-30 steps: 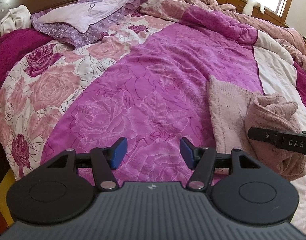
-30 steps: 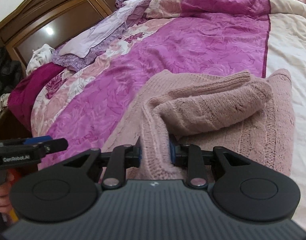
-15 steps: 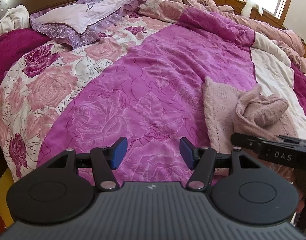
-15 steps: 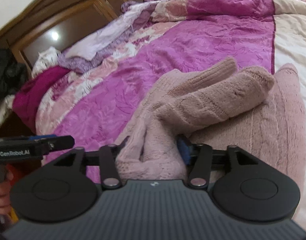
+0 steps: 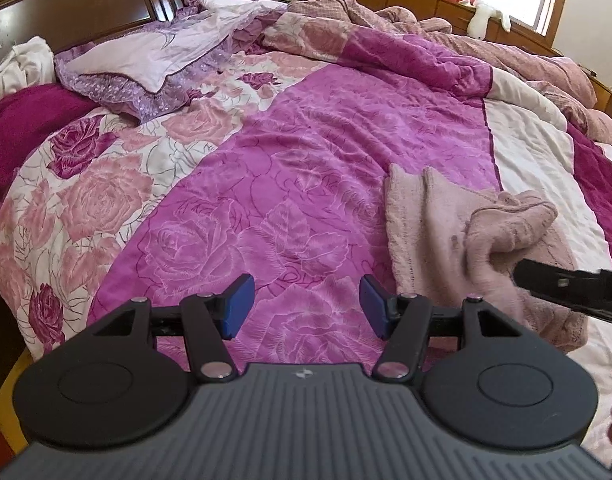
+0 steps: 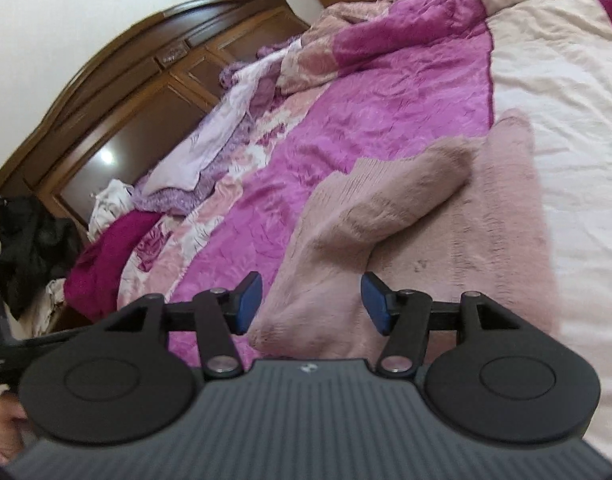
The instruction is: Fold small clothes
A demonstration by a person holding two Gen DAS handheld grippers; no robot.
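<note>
A small dusty-pink knit sweater [image 5: 457,232] lies on the bed's magenta quilt, with one sleeve folded across its body [image 6: 389,204]. My left gripper [image 5: 304,306] is open and empty over the quilt, to the left of the sweater. My right gripper [image 6: 311,302] is open, its blue pads [image 6: 248,300] on either side of the sweater's near edge without pinching it. The right gripper's black body shows at the right edge of the left wrist view [image 5: 573,288].
The bed carries a magenta and rose-print quilt [image 5: 290,184], a lilac pillow [image 5: 146,60] near the wooden headboard [image 6: 118,92], and bunched pink bedding [image 5: 465,40] at the far side. A cream panel [image 6: 565,80] lies right of the sweater.
My right gripper has opened and let go of the sweater's sleeve fold, which now rests on the sweater. The right view has tilted and pulled back. The left gripper stays open.
</note>
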